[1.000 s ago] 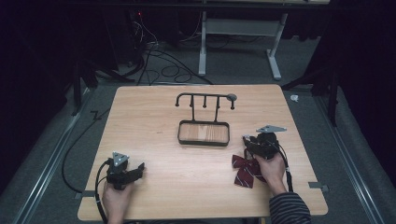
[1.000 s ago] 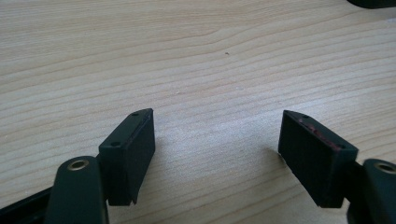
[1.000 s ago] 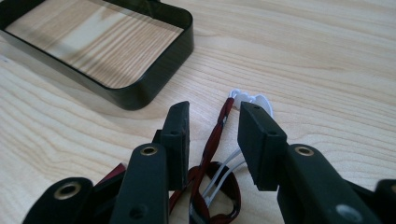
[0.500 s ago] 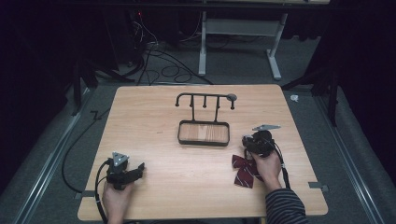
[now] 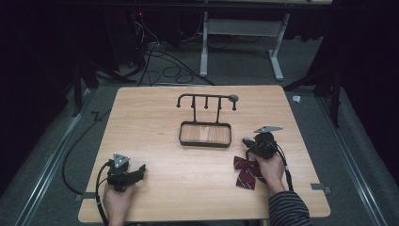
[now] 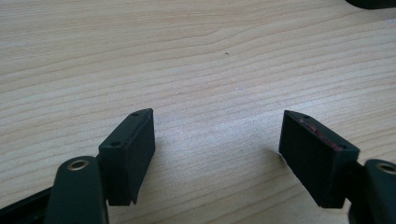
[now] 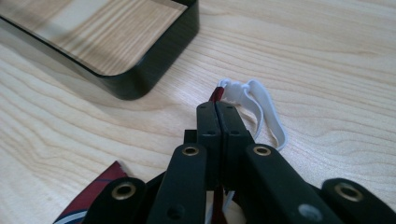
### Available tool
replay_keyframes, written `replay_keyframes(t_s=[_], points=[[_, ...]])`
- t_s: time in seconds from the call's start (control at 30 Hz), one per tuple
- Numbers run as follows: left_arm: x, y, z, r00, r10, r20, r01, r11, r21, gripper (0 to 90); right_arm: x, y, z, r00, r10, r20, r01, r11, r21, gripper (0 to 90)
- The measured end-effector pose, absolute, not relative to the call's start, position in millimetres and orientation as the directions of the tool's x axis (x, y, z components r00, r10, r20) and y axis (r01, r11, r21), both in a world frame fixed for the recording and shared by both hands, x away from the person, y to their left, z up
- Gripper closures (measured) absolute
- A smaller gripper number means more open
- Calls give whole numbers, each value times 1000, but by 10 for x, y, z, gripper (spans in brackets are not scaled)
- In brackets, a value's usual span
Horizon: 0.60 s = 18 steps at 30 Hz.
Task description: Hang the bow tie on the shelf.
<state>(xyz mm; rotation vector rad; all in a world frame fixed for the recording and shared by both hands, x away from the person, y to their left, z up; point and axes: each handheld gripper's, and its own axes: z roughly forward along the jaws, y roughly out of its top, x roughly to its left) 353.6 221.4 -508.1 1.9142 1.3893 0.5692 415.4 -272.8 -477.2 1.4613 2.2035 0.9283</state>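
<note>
Wooden table under me, my right gripper has just clamped onto the limp, light bow tie beside the black stand, gripping near its white elastic loop; left gripper gapes empty.

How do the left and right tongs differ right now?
The left tongs stand wide open over bare table, holding nothing. The right tongs have just closed on the bow tie's white strap, beside the dark red bow tie. Both sit low at the table's near edge.
</note>
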Motion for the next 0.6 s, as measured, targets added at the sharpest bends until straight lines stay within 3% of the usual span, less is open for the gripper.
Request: replay_keyframes(t_s=[0.6], points=[[3535,2211,-5080,332,942,-40,639,-194,745,277,3936,-2779,-4400,-470,882,48,603,280,747,900]])
